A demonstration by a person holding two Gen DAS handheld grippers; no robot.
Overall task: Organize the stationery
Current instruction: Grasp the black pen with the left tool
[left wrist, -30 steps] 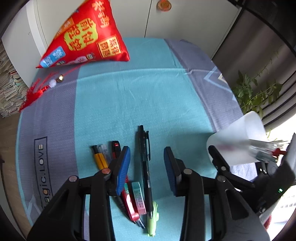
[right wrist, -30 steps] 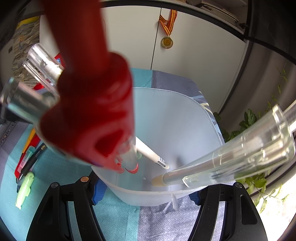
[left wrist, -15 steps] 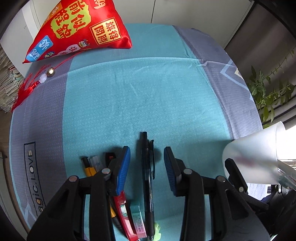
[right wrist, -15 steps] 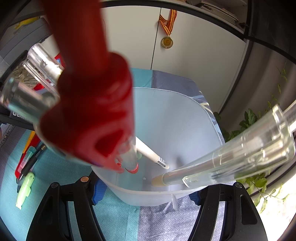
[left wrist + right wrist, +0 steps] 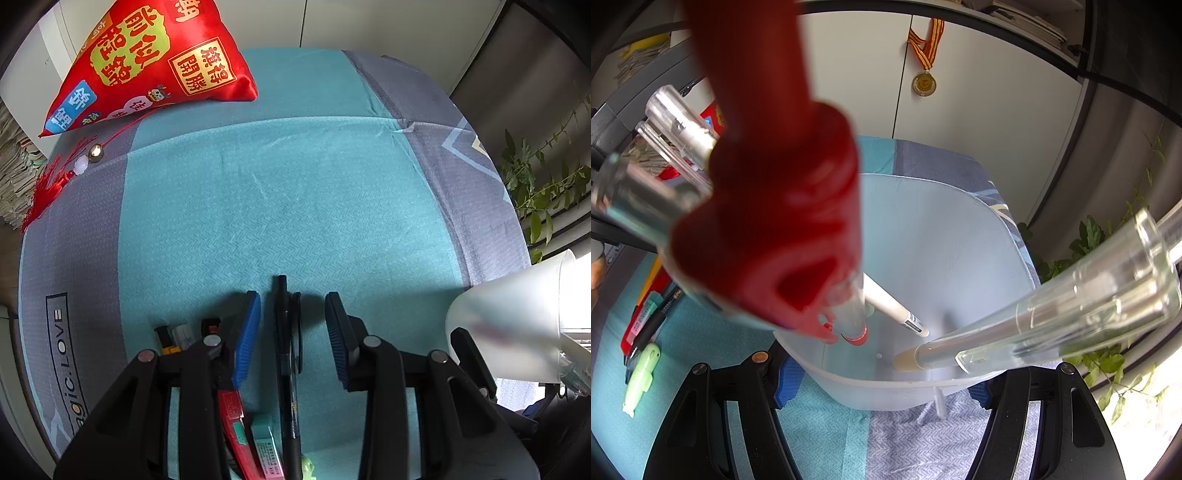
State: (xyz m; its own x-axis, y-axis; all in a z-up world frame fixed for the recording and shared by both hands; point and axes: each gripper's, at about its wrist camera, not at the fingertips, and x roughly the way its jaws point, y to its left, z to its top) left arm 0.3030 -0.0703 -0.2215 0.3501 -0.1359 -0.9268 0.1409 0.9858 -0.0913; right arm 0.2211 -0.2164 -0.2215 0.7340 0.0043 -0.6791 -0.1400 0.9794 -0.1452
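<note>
Teal cloth (image 5: 280, 192), right claw (image 5: 882, 384) gripping frosted cup (image 5: 942, 266), pens (image 5: 1034, 332) inside

on my left feed i count one black pen (image 5: 286, 354), one red cutter (image 5: 236, 421), one green eraser (image 5: 266, 445), one yellow cutter (image 5: 166, 341) and one red pillow (image 5: 147, 62). on my right feed i count one translucent cup (image 5: 934, 236), one green highlighter (image 5: 641, 373), one white pen (image 5: 895, 308) and one medal (image 5: 924, 84).
</note>
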